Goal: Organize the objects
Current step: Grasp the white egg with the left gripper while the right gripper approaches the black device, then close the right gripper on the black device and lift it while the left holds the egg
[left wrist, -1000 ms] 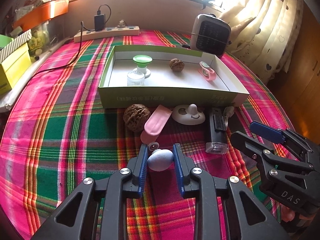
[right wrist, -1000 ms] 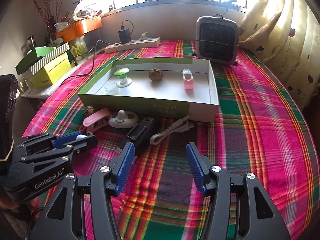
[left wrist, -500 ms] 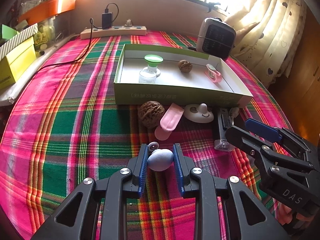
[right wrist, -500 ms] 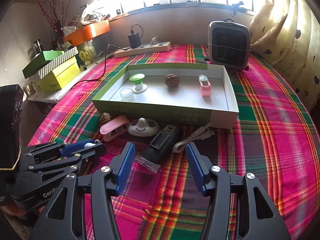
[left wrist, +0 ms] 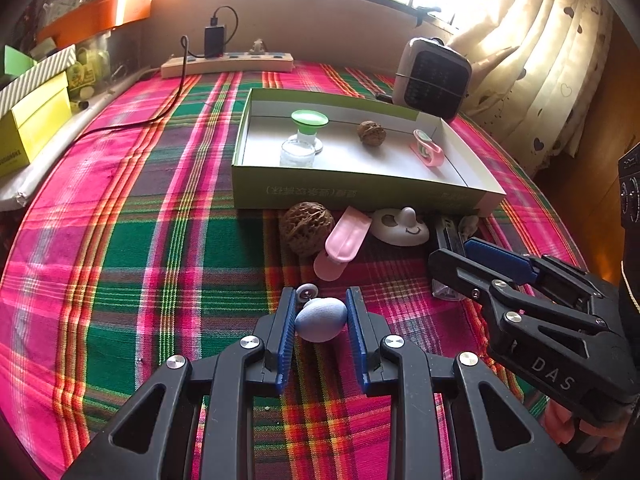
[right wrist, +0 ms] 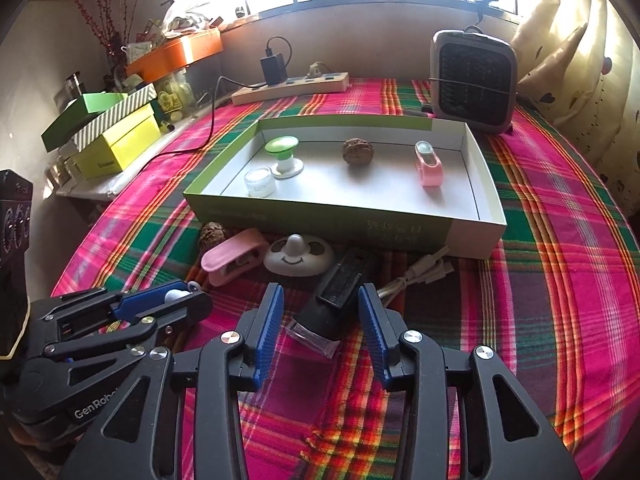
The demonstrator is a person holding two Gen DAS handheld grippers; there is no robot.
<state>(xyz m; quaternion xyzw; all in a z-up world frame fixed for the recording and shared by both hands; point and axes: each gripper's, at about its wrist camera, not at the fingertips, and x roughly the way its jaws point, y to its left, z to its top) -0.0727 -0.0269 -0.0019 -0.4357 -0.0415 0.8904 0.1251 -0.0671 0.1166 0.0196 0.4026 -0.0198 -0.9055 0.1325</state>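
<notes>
My left gripper [left wrist: 321, 299] is shut on a pale blue egg-shaped thing [left wrist: 321, 320] low over the plaid cloth. My right gripper [right wrist: 321, 292] straddles a black device with a clear end [right wrist: 344, 280]. Its jaws are closing and its pads stand clear of the device's sides. A green and white box tray [left wrist: 352, 194] holds a green-capped piece [left wrist: 309, 122], a clear jar [left wrist: 297, 153], a walnut [left wrist: 371, 133] and a pink clip [left wrist: 428, 152]. In front of it lie a larger walnut [left wrist: 306, 226], a pink case [left wrist: 344, 240] and a white smiley disc [left wrist: 400, 228].
A white cable [right wrist: 424, 272] lies right of the black device. A small fan heater [left wrist: 434, 76] and a power strip [left wrist: 228, 65] stand behind the tray. Yellow and green boxes [right wrist: 116, 140] are stacked at the left edge, and a curtain [left wrist: 540, 60] hangs at the right.
My right gripper came forward over the black device and its jaws narrowed around it. The left gripper kept still, holding the blue egg-shaped thing.
</notes>
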